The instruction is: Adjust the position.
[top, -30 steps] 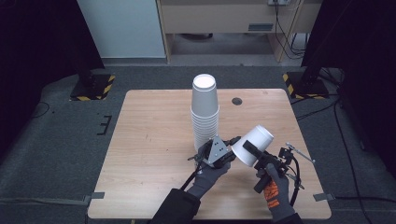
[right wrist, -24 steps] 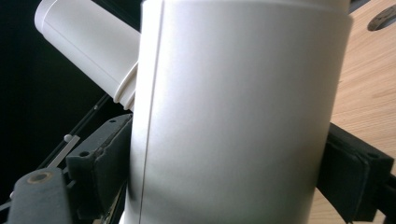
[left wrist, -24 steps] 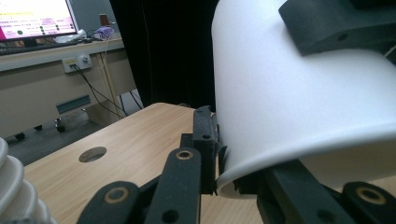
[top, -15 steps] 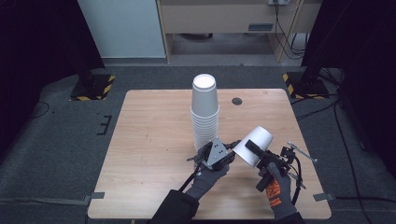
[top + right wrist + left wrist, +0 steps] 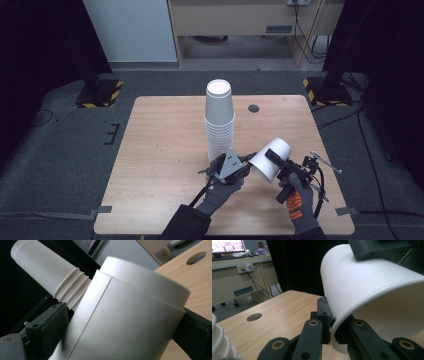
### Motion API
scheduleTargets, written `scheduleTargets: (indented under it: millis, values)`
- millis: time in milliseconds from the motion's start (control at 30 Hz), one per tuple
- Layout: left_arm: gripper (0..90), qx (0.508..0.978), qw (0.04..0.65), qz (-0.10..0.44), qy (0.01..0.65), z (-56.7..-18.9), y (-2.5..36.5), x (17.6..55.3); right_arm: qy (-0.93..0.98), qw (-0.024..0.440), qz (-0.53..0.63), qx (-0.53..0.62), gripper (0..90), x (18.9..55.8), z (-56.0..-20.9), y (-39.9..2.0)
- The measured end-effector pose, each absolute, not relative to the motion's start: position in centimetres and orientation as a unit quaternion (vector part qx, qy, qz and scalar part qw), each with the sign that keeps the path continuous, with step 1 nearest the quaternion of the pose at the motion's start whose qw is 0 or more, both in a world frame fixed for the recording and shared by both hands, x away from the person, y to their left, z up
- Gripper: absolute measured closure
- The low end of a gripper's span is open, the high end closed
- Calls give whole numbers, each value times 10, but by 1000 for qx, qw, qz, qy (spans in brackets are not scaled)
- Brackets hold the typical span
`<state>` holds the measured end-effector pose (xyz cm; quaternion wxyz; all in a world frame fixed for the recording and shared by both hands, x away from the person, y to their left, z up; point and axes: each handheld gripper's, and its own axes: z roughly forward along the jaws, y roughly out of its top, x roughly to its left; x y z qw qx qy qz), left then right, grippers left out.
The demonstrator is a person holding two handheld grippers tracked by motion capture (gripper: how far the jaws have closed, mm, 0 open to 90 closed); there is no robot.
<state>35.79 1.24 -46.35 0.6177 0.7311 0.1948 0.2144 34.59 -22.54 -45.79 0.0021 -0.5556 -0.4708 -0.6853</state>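
A single white paper cup (image 5: 266,164) lies tilted on its side above the table's front right, with its mouth toward my left gripper. My right gripper (image 5: 276,159) is shut on the cup (image 5: 125,320), one jaw on each side of its wall. My left gripper (image 5: 248,161) is shut on the cup (image 5: 372,285) at its rolled rim; in the left gripper view the gripper (image 5: 333,330) has one jaw outside the rim and one inside. A tall stack of white cups (image 5: 219,120) stands upside down mid-table, just behind the left gripper.
The wooden table (image 5: 160,150) has a round cable hole (image 5: 254,108) at the back right. The cup stack (image 5: 47,275) stands close to both grippers. Cables trail from the right gripper toward the table's right edge.
The held cup has dipped slightly lower. Both hands stay in nearly the same place.
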Motion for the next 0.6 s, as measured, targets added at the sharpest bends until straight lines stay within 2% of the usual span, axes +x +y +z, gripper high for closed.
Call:
scheduleTargets:
  millis: [600]
  values:
    - [857,747,605,202,186,-460,34,349,-467,-52,-677,-566,82,350,-460,-244]
